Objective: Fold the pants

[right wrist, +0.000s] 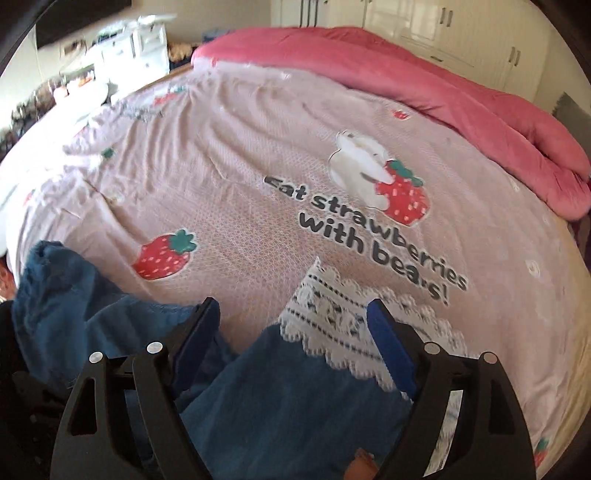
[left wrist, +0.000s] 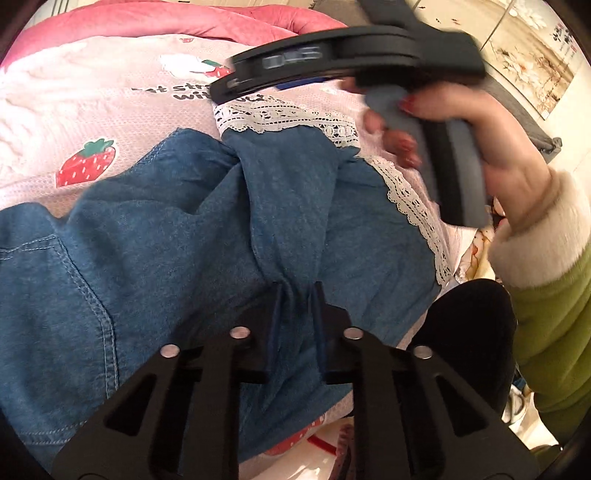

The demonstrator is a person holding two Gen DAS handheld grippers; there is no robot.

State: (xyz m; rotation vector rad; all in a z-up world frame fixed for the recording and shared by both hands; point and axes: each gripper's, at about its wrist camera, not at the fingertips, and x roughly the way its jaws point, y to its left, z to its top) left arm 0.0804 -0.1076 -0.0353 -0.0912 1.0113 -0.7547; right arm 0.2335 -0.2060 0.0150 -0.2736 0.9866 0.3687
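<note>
The blue denim pants [left wrist: 155,236] with white lace cuffs [left wrist: 288,118] lie crumpled on the pink strawberry bedsheet [left wrist: 110,110]. My left gripper [left wrist: 297,295] is shut on a bunched fold of the denim. My right gripper [right wrist: 293,308] is open, its jaws wide apart above a lace cuff [right wrist: 332,317] and the denim [right wrist: 277,398], holding nothing. In the left wrist view the right gripper's body [left wrist: 351,55] shows held in a hand, above the far cuff, blurred.
A rolled pink quilt [right wrist: 461,96] lies along the far side of the bed. White cabinets [right wrist: 424,22] stand behind it. A white dresser [right wrist: 140,40] and clutter are at the far left. The bed edge [left wrist: 458,243] is at right in the left wrist view.
</note>
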